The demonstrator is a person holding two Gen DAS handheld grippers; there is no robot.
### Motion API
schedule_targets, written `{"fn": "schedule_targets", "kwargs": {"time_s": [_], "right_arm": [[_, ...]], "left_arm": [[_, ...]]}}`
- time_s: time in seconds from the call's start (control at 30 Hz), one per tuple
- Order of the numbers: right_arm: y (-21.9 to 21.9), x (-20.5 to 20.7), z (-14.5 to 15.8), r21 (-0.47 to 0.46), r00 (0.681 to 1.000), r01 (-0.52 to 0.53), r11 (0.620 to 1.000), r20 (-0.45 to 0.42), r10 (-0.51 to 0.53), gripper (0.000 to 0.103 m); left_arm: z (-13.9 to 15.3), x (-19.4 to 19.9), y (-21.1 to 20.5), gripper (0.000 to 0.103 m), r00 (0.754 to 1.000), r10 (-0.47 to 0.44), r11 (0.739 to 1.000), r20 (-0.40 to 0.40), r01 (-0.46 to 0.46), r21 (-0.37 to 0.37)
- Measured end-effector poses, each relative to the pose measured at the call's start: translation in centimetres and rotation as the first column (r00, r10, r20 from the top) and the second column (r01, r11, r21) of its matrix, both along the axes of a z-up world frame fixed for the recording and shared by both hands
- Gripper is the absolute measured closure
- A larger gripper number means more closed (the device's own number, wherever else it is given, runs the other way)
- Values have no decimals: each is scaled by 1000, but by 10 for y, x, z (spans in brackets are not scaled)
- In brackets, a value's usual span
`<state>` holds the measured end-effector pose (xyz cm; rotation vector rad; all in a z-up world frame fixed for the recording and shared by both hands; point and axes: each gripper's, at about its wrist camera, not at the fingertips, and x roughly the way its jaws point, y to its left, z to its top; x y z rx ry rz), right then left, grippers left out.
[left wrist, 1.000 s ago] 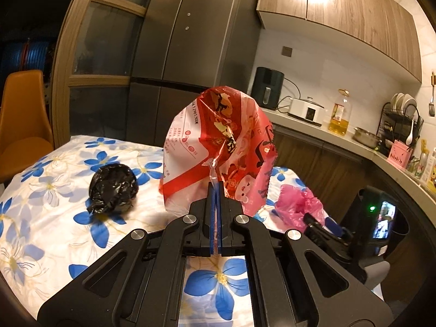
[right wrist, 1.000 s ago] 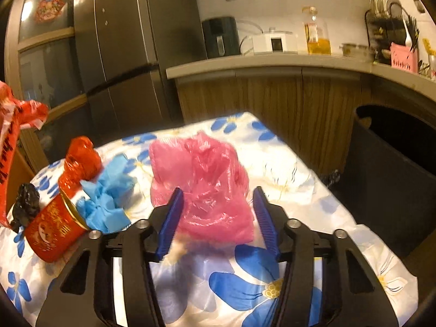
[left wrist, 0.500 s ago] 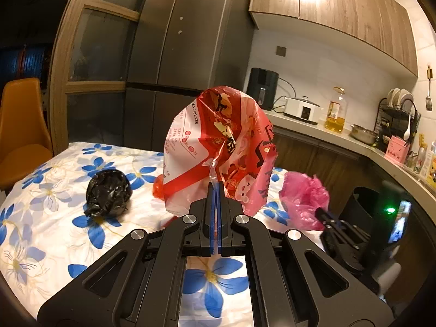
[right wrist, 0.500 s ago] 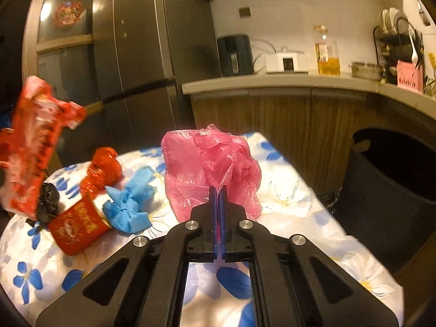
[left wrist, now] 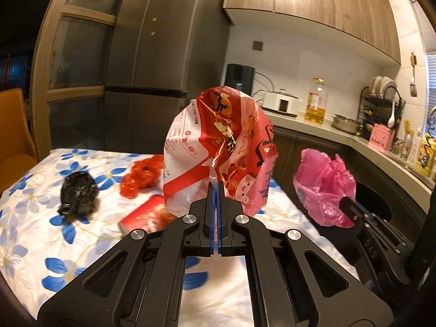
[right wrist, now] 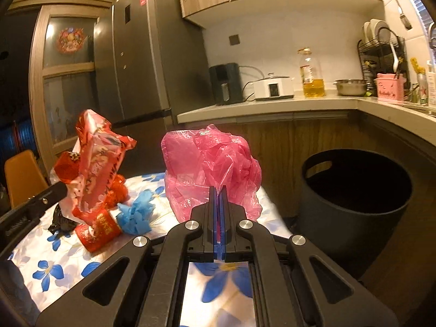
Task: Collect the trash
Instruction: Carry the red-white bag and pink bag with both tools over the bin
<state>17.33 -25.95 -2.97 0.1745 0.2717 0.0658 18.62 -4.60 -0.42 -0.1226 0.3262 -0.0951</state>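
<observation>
Now both loads are up off the worktop [right wrist: 68,261] with its blue-flowered white cloth, and the job, as I judge it, is to carry them over to the round black plastic bin [right wrist: 357,188] that stands on the floor past the worktop's corner. The left gripper [left wrist: 215,190] has its jaws clenched on a twisted edge of the crinkled red-and-white printed plastic bag [left wrist: 218,147], which stands puffed above them; the right gripper [right wrist: 217,193] has its jaws clamped on a fold of the crumpled pink plastic bag [right wrist: 209,169]. Each pinch is only on thin film, so a steady carry without jerks should keep it from slipping. Bring each bag well over the bin's mouth before letting go, since light film may drift or catch on the rim. Left on the cloth are a black crumpled bag [left wrist: 77,193], a red foil wad [left wrist: 141,175], a red carton [right wrist: 96,230] and a blue crumpled glove [right wrist: 137,212].
</observation>
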Motion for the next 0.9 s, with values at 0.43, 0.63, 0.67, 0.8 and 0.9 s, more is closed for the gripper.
{"fn": "schedule_targets", "kwargs": {"time_s": [0.43,0.63,0.67,0.8,0.9], "right_arm": [[-73,-27,17,22,985,165,986,54,-166,101],[-107,-29,21,40,967,243,969,67,-246,101],[-110,-29,22,41,965,252,967,68,-254,101],[-126,-30,21,47,954,289,956,73,-292,101],[-137,-28,21,54,946,312,949,72,-315,101]], "left_arm": [[11,9,-85,103,986,-166,985,21,165,42],[17,17,-126,103,969,-242,969,43,239,64],[18,18,-132,103,967,-251,966,44,248,66],[18,24,-158,103,956,-290,955,47,286,82],[16,29,-172,103,949,-312,948,44,308,84]]}}
